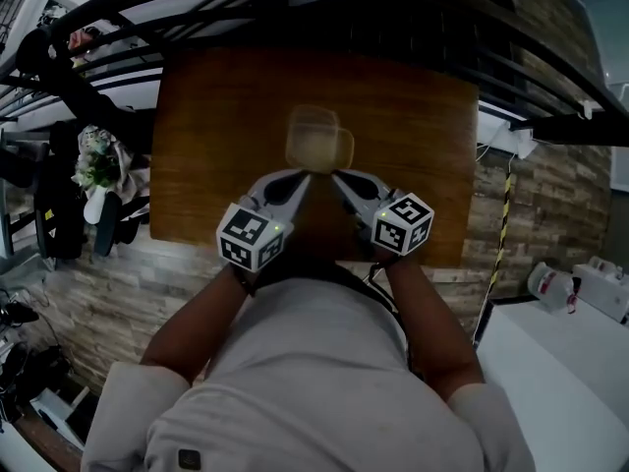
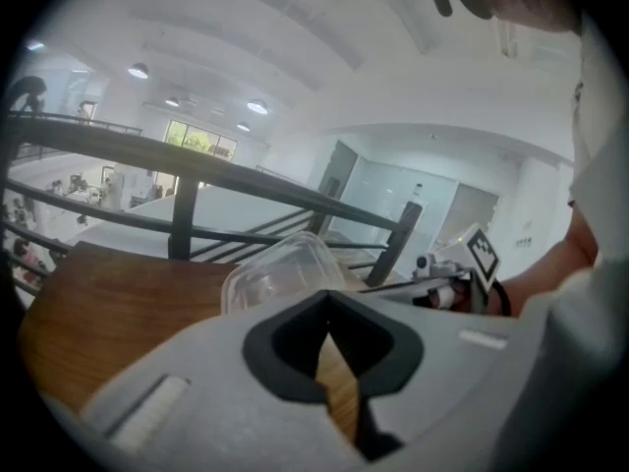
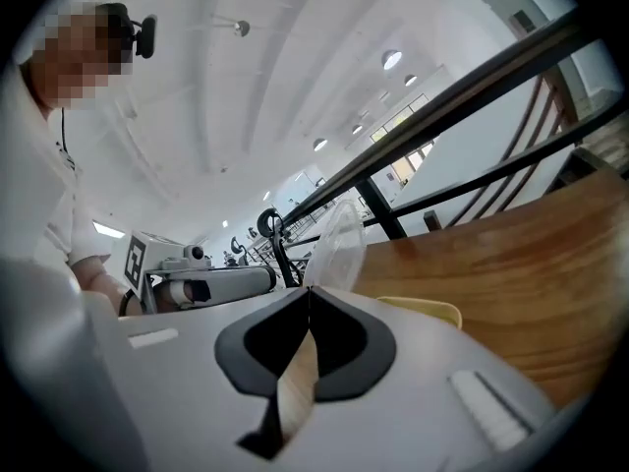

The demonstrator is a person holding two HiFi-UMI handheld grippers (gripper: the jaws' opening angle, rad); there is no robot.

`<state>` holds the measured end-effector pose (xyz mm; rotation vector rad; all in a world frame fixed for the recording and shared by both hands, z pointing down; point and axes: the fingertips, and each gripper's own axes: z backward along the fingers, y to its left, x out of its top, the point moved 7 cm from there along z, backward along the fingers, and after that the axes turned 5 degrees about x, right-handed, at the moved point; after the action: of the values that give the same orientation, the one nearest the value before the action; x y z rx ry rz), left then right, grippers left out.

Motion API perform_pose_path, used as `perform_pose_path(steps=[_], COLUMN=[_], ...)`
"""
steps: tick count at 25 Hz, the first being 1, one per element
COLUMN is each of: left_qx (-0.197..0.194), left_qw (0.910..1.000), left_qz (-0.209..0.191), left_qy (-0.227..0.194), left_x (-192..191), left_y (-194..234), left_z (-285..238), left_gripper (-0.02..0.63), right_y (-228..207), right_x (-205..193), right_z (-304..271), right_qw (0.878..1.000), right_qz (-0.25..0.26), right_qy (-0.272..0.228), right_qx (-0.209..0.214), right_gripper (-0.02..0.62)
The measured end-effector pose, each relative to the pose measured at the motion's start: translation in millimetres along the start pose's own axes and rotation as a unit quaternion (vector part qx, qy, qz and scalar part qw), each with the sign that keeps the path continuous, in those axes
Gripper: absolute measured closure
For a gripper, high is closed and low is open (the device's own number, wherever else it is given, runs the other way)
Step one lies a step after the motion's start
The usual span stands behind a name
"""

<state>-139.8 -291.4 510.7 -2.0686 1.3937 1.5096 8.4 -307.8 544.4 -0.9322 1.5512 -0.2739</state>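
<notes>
Nearest the head camera, the person's two forearms run forward to two grippers, each carrying one marker cube. The left gripper and right gripper converge, their tips just beside each other at the near edge of one yellowish box on the table.

One clear lid sits over the box, blurred from above. In the right gripper view the right gripper has its fingers clenched tip to tip on the lower edge of the lid. The lid stands on edge, its long axis running up from the tips and leaning slightly right, thin side toward this camera. The box lies just beyond and to the right of the tips.

In the left gripper view the left gripper is also clenched, tips together. The lid shows its broad face just past and left of them; whether they nip its rim cannot be told.

Farther off, the table ends at a dark railing. Left of the table stands a plant; right of it, a white counter.
</notes>
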Motion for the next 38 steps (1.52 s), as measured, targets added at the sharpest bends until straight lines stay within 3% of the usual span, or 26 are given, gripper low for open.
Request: perform_pose_path(steps=[7,19,31,38], left_qx=[0.006,0.026,0.045,0.031], left_qw=[0.9985,0.9929,0.9913,0.9918], left_qz=[-0.041,-0.073,-0.080,-0.084], left_qy=[-0.037,-0.089,-0.094,-0.091], left_x=[36,51,52,50], left_y=[-17,-77,-97,-93], left_z=[21,61,81,96], left_gripper=[0.603,0.603,0.603,0.603], right_y=[29,83,95,110], right_x=[35,55,53,47], right_z=[30,81,103,100], right_qw=[0.999,0.994,0.993,0.993], right_qz=[0.049,0.111,0.113,0.113], right_qy=[-0.005,-0.016,0.001,-0.003], right_qx=[-0.004,0.017,0.022,0.017], right_gripper=[0.589,0.589,0.589,0.589])
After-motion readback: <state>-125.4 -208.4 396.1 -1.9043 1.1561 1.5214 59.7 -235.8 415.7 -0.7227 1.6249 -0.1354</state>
